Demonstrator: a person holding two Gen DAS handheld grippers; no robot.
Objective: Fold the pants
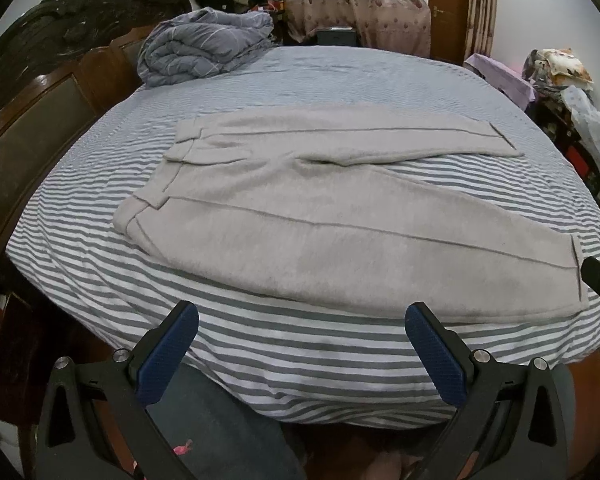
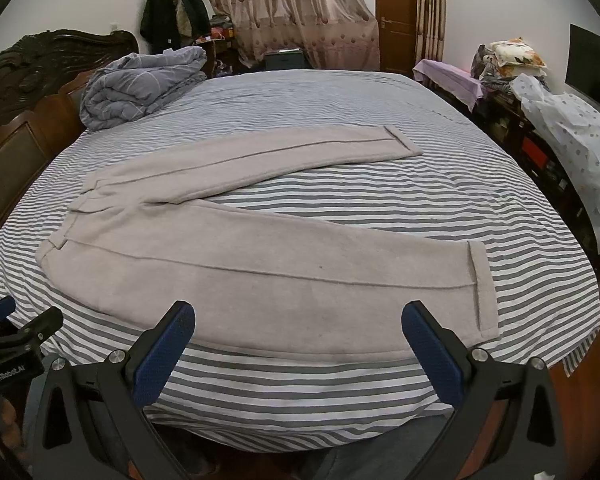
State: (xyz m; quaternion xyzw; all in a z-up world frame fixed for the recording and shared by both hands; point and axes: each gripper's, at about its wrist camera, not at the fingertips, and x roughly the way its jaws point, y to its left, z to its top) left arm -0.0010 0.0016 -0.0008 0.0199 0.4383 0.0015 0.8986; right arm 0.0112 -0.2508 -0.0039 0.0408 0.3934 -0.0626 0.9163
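The pants [image 1: 284, 216] lie flat on the striped bed [image 1: 300, 80], waist toward the headboard [image 1: 40, 92] at the left, the two legs splayed in a V with bare sheet showing between them, cuffs pointing right; nothing looks folded yet. The left gripper [image 1: 302, 354] hangs short of the near edge of the mattress with its jaws wide apart and empty, and the right gripper [image 2: 298, 352] does the same further along toward the cuffs, jaws just as wide, nothing between them. The trouble I'd expect is in the first lift: the cloth looks thick and soft, so a pinch at the near leg's hem could take in the sheet underneath as well and drag the stripes up with it, or catch only the top layer of the leg and leave the lower one behind. If one end is carried over faster than the other, the near leg will likely land skewed on the far leg, cuffs and seams out of line. The near leg runs close to the mattress edge, and its cuff [image 2: 480, 280] sits near the right-hand corner, so a sloppy tug toward the person could slide it off. Beyond the pants there is plenty of open sheet; the rolled quilt [image 1: 208, 44] is well apart in the far left corner, and the clutter [image 2: 560, 132] stands off the bed to the right
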